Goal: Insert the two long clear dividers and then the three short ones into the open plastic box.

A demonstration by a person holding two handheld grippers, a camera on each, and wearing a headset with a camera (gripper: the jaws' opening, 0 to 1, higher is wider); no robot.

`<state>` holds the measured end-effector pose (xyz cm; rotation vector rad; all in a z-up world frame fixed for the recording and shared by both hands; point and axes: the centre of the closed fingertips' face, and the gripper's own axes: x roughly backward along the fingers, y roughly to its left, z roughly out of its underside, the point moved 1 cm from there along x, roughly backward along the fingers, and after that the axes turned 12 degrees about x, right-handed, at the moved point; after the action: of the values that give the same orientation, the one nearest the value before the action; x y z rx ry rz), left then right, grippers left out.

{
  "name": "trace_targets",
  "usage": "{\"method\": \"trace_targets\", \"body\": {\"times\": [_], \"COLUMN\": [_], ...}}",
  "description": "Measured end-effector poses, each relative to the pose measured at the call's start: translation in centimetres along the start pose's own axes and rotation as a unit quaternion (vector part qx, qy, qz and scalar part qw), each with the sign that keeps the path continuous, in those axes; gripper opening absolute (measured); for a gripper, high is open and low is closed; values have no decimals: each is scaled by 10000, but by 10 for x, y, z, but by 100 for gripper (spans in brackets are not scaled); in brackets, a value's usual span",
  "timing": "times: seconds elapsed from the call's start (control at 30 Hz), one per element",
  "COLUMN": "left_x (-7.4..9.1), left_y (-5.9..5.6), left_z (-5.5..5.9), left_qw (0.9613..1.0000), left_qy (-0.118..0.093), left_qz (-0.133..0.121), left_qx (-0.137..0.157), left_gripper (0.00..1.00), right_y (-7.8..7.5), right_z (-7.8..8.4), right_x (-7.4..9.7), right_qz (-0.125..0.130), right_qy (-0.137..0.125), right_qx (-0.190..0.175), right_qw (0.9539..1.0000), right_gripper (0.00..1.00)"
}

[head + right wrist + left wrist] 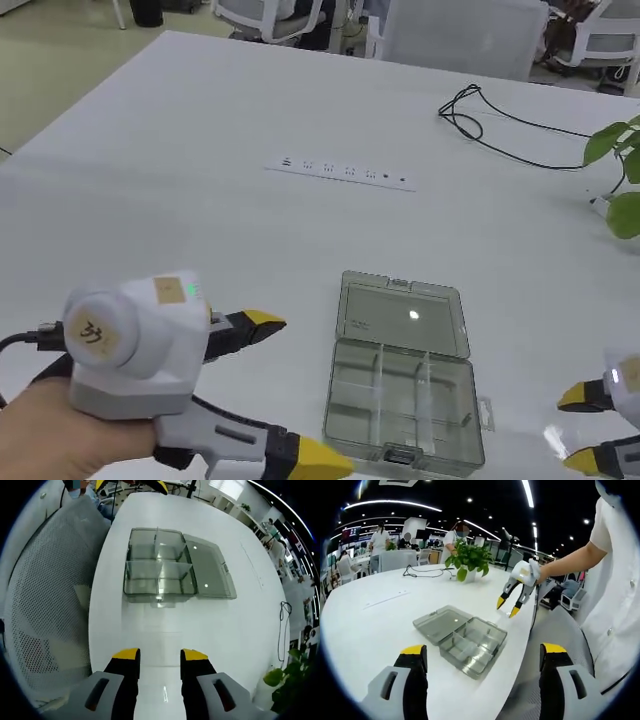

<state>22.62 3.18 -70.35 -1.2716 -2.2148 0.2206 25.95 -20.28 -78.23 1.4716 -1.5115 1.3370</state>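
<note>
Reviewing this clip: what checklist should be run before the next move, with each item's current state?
1. Box open, lid lying flat behind it: ok.
2. Left hand-held gripper open and empty: ok.
3. Right hand-held gripper open and empty: ok.
4. All five dividers seated in the box: cannot tell; clear walls stand inside, but their count is unclear.
5. Loose dividers left on the table: cannot tell.
6. Power strip well away from the box: ok.
</note>
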Motion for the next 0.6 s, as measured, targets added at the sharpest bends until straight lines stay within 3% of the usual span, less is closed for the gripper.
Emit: {"method": "trace_targets", "body": {"times": [0.27, 0.37, 0.43, 0.5, 0.6], "left_x": [-10, -14, -16, -17, -17], "left_y": [-19, -24, -26, -28, -31], "left_z": [-15, -18, -25, -31, -42], "left_qw": [9989, 9967, 9946, 9925, 9843], "left_qy": [-196, -169, -275, -381, -610], "left_qz": [193, 251, 265, 319, 445], "left_qx": [377, 751, 967, 1115, 1595], "left_gripper": [88, 86, 87, 83, 73], "right_y": [-19, -22, -24, -24, -25], "right_z": [-57, -79, -97, -108, -128], "right_x": [32, 42, 49, 53, 61], "right_qz": [531, 671, 788, 834, 930], "right_qy": [-320, -399, -443, -478, -544], "right_qx": [139, 272, 447, 503, 639], "right_qw": [9980, 9966, 9949, 9941, 9921], "right_gripper": [32, 32, 32, 32, 32]}}
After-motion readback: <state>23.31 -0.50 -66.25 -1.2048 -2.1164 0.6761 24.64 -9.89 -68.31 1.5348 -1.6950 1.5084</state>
